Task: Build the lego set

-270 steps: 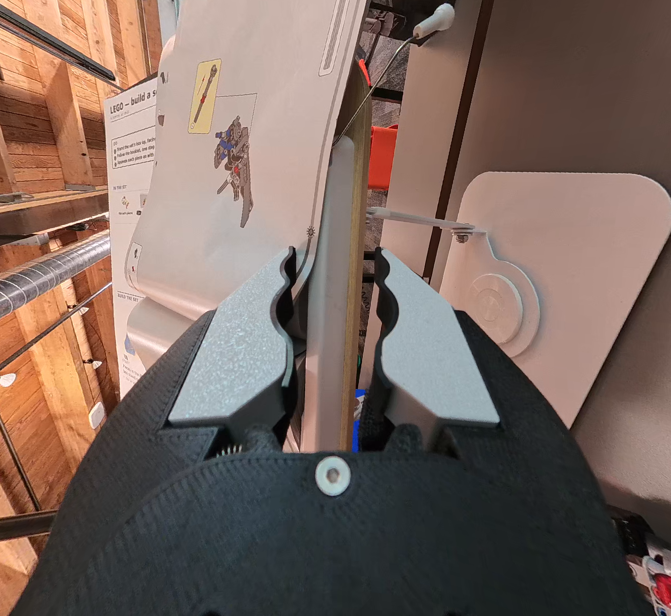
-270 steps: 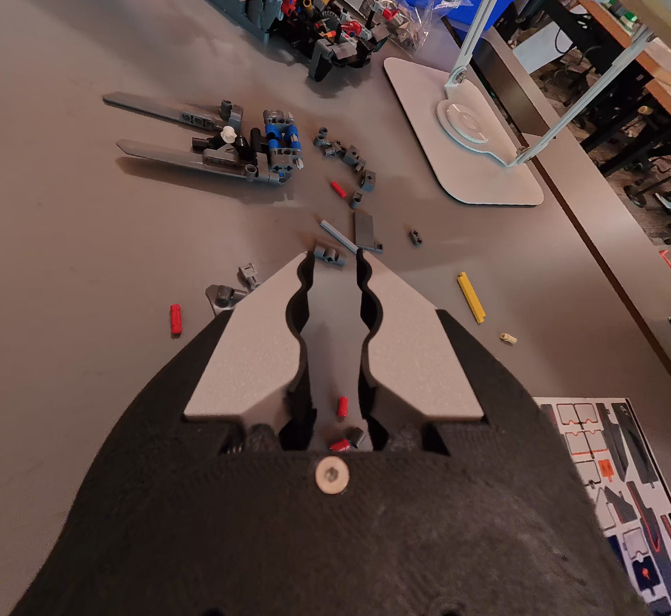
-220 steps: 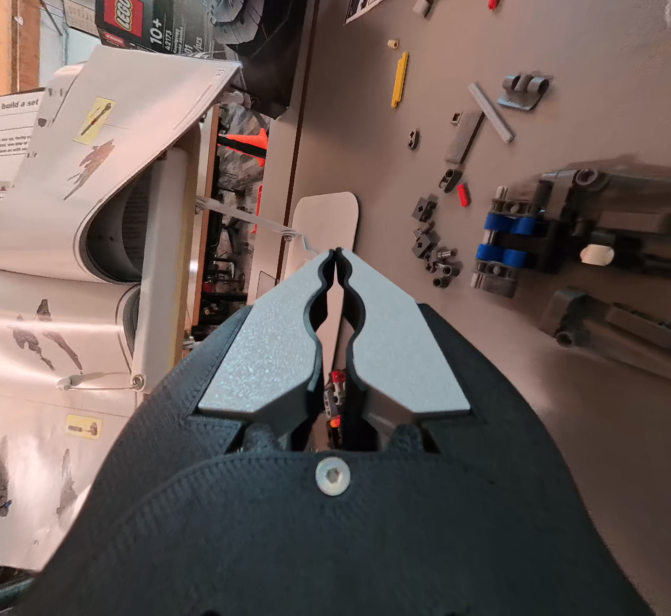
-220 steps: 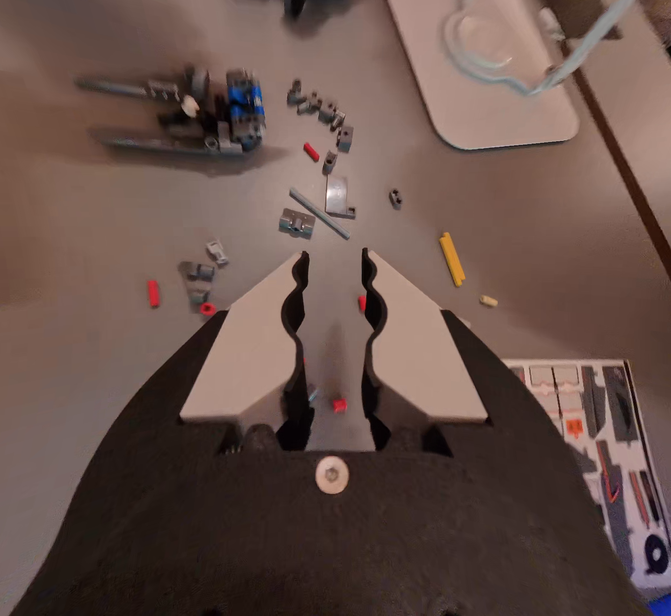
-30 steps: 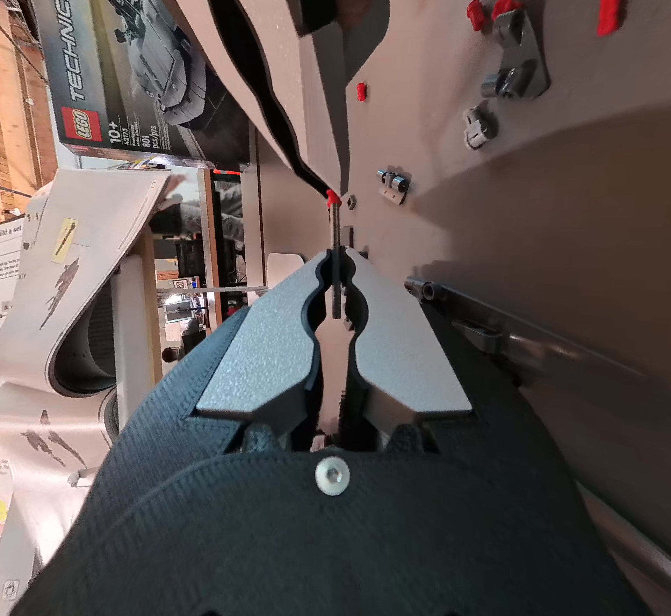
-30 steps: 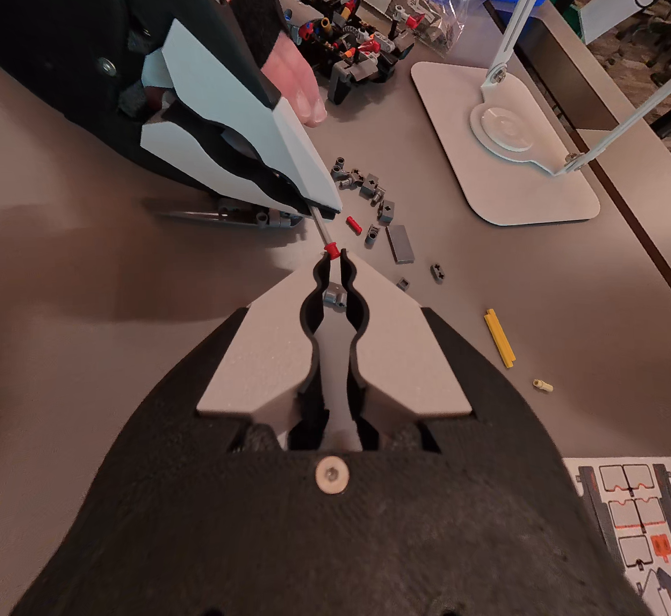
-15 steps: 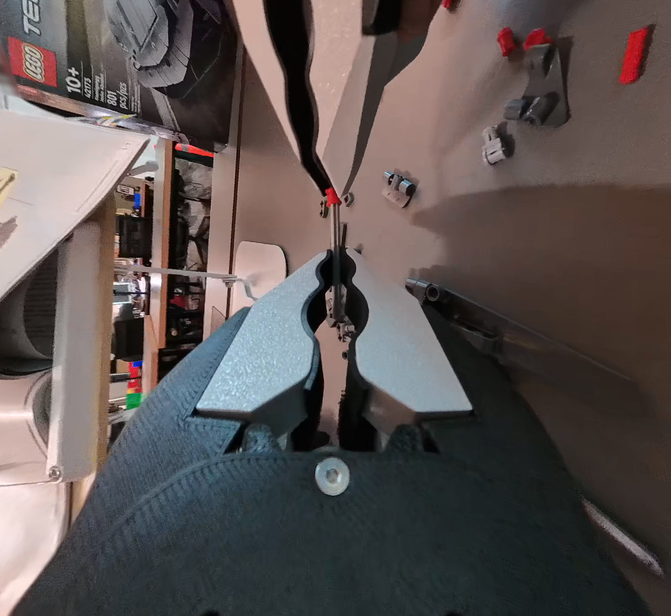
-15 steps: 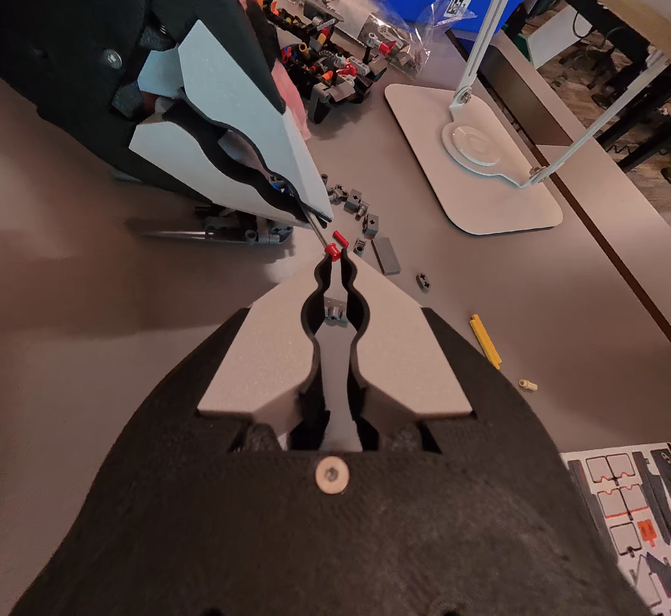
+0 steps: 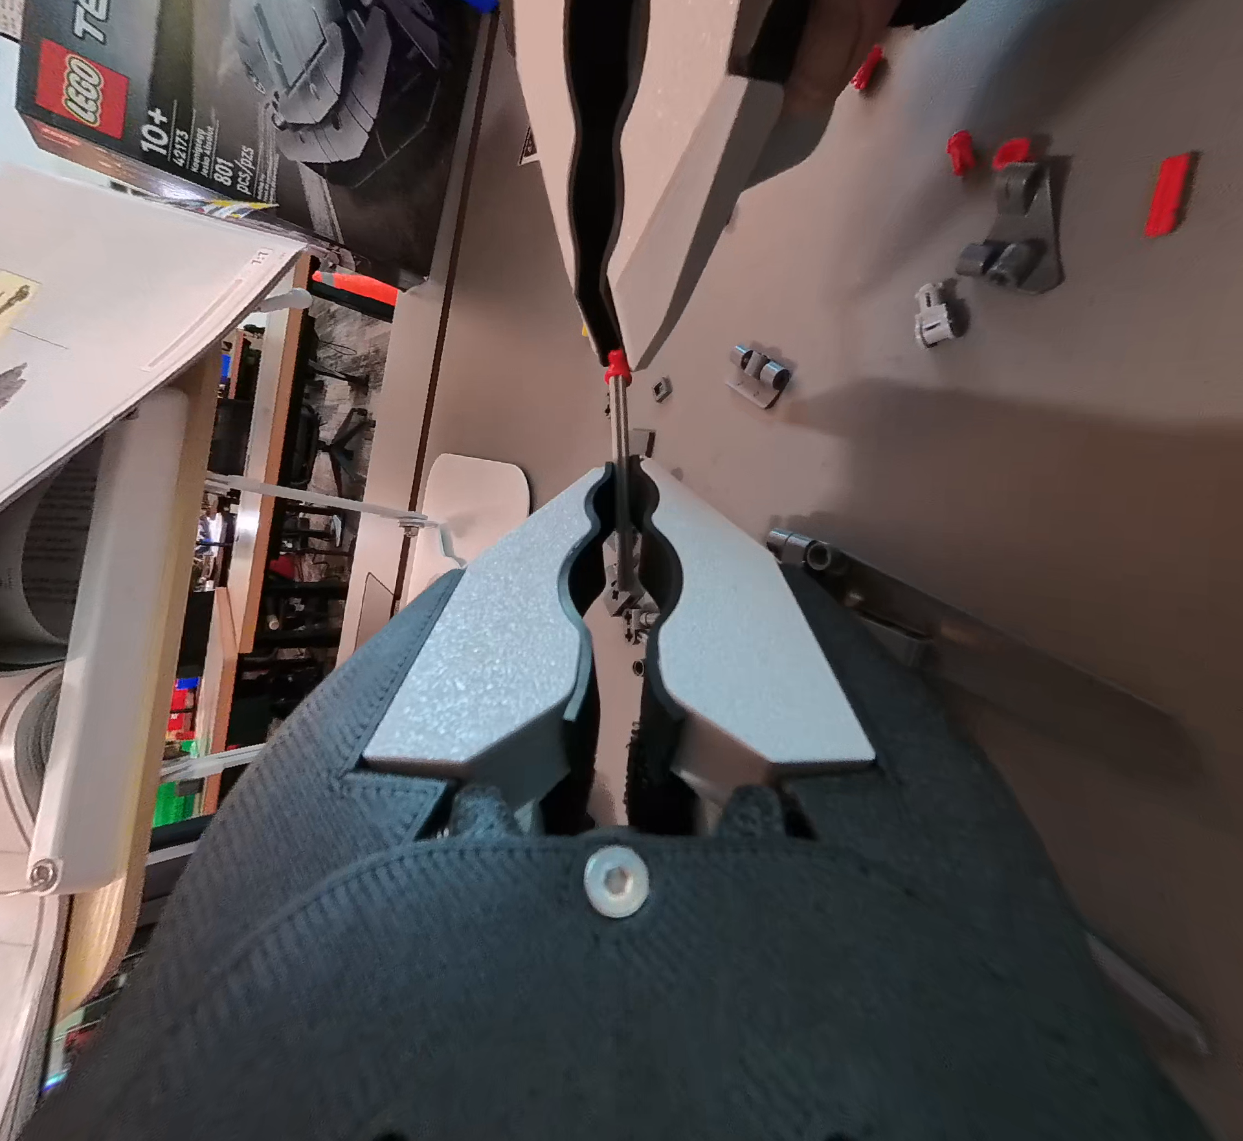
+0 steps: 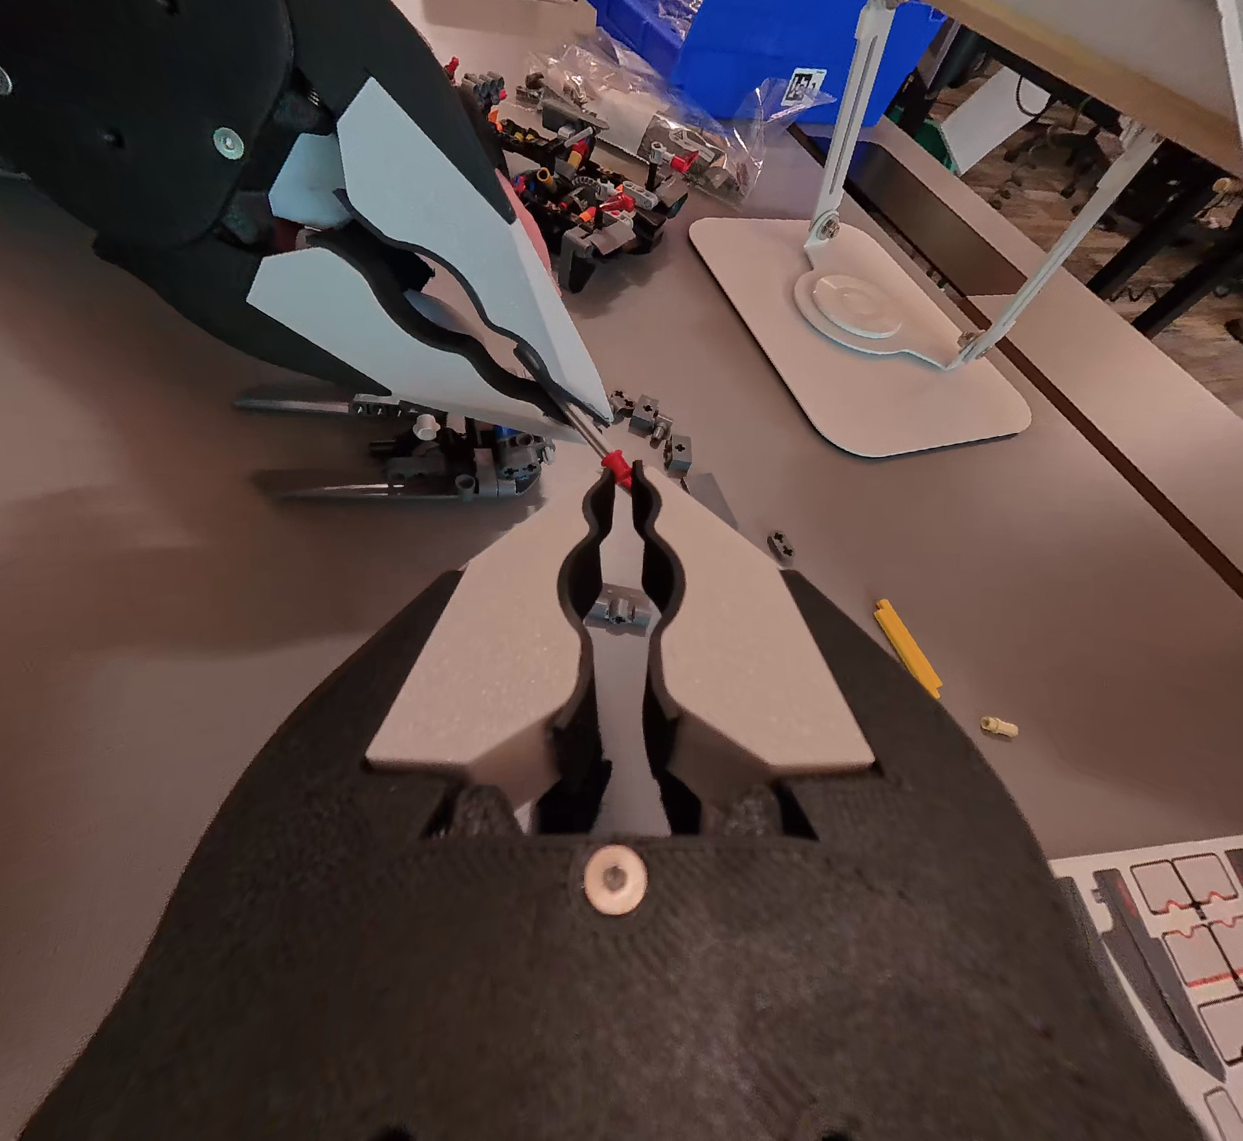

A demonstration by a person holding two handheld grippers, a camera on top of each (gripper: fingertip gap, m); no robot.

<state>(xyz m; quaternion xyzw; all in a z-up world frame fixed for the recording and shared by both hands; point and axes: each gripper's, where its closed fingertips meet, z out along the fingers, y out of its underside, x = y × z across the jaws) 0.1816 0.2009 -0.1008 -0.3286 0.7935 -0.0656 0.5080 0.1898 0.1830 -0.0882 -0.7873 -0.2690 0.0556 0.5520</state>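
Note:
My left gripper (image 9: 624, 470) is shut on a thin grey axle (image 9: 623, 436) that sticks out past its tips. A small red bush (image 9: 615, 367) sits at the axle's far end. My right gripper (image 10: 622, 480) is shut on that red bush (image 10: 615, 463), tip to tip with the left gripper (image 10: 585, 419), a little above the table. The right gripper also shows in the left wrist view (image 9: 609, 349). A grey sub-assembly with blue parts (image 10: 464, 470) lies on the table under the left gripper.
A larger dark build (image 10: 592, 194), plastic bags (image 10: 646, 100) and blue bins (image 10: 760, 33) stand behind. A white stand base (image 10: 874, 382) is at right. Loose grey pieces (image 10: 652, 419), a yellow axle (image 10: 908, 648), red pins (image 9: 1167, 194) and a sticker sheet (image 10: 1177, 947) lie about. Only a small space, under 4 cm, lies between the two pairs of fingers.
Earlier the left gripper held the booklet page and the right was open. Now each holds a part. In the last second both grippers tilted slightly, with axle and bush still joined.

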